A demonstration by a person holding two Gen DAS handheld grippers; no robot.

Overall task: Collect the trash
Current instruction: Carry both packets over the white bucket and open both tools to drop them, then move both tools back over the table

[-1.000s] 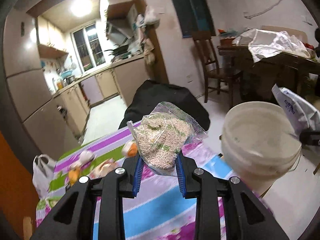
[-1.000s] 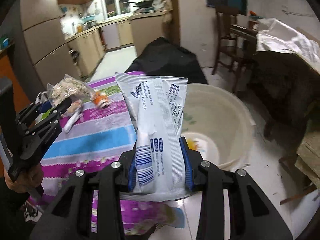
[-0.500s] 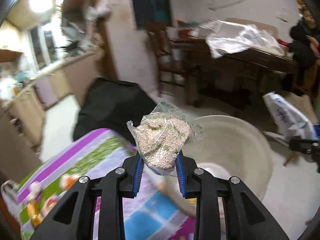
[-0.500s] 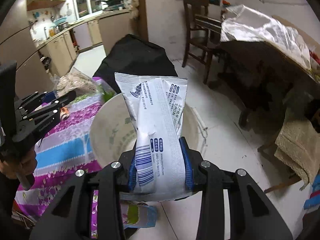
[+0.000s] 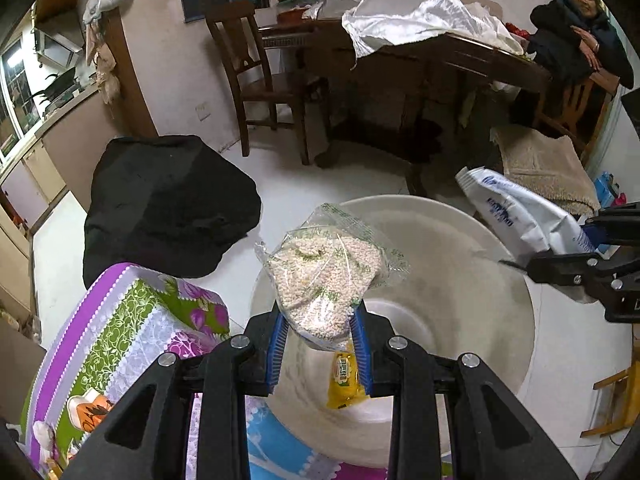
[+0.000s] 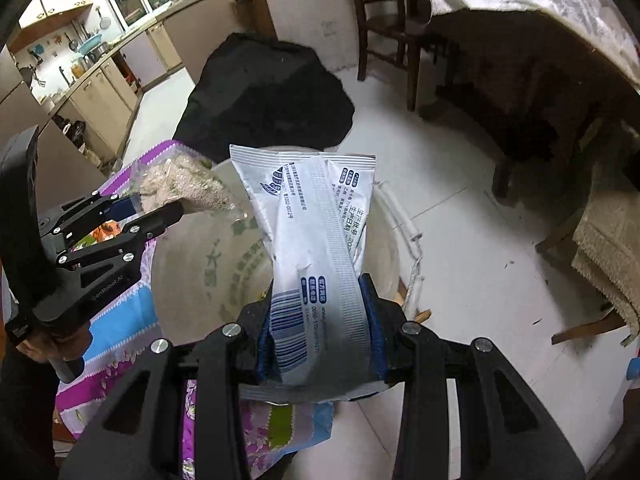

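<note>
Tongs first. Left gripper (image 5: 320,344) pinches a clear bag of pale pellets (image 5: 326,276) low on the bag, blue pads (image 5: 276,346) pressed into its sides; bulk of the bag stands up above the fingers. Right gripper (image 6: 320,332) is clamped on a white printed pouch (image 6: 316,240), barcode end down between the pads, top end fanned upward.

Both loads hang over the mouth of a white plastic bucket (image 5: 480,280). From the left wrist view the pellet bag sits over the bucket's near side, and the pouch (image 5: 520,220) comes in over the far right rim. Bucket stands on the floor, tight against the corner of a table under a purple, green and blue flowered cloth (image 5: 132,332). A yellow wrapper (image 5: 344,376) lies on the bucket bottom, so some trash is already in.

Step in hand, as I judge it: drop phase, carry finished for both items.

Next move calls for spreading each pair of fingers while the load is inside the rim line. Pellet bag is heavy and should fall straight. Pouch is light and stiff; it may cling to a pad or tip outward over the rim, so better lowered a little first.

Beyond: black draped heap (image 5: 168,204), wooden chair (image 5: 256,80), seated onlooker (image 5: 580,28) far right.
</note>
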